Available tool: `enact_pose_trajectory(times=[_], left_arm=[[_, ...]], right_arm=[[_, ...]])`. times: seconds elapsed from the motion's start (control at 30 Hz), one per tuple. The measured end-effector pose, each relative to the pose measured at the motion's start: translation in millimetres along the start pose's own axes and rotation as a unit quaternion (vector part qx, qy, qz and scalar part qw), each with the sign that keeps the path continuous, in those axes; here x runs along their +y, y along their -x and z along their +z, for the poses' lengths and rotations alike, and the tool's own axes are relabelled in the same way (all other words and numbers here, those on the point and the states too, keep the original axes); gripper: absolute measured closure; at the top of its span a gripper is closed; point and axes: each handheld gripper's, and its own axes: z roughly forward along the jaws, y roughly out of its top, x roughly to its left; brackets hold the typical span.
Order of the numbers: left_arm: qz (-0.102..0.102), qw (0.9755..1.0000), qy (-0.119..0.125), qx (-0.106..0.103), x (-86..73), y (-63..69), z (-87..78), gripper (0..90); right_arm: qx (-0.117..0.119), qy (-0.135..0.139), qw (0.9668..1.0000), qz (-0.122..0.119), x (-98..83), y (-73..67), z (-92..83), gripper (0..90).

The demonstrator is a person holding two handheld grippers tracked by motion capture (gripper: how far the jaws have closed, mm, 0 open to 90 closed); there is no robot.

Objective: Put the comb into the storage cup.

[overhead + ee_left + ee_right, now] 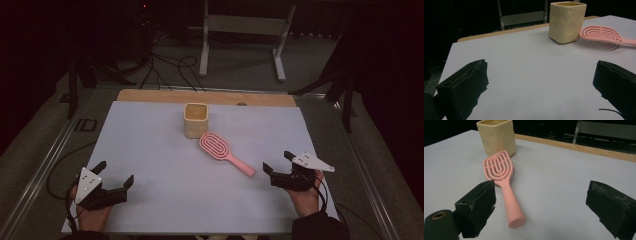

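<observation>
Your left gripper (pixel 116 175) sits at about 8 o'clock on the white surface (pixel 150 150) in the high view, jaws spread wide and holding nothing; your right gripper (pixel 276 161) at 4 o'clock is equally wide and bare, just beside the handle end of the pink hairbrush (pixel 224 152). That brush lies flat, its head touching the cream cup (pixel 196 120) at 12 o'clock.

Left gripper view: jaws far apart over bare surface, cup (pixel 567 21) and brush (pixel 601 36) toward 1 o'clock.

Right gripper view: brush (pixel 504 183) lies by the jaw at 8 o'clock, untouched.
</observation>
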Motion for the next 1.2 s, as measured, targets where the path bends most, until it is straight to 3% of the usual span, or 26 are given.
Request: enact_pose_trajectory(times=[0.43,1.2], left_arm=[[0.001,1.0000,-0.003,-0.001,-0.7,1.0,0.8,0.0],[0.002,1.0000,-0.004,-0.002,-1.1,2.2,1.4,0.0]], right_arm=[[0.000,-0.034,0.9992,-0.021,27.3,-0.2,12.8,8.8],[0.006,-0.084,0.9940,-0.070,52.5,-11.1,31.8,8.8]])
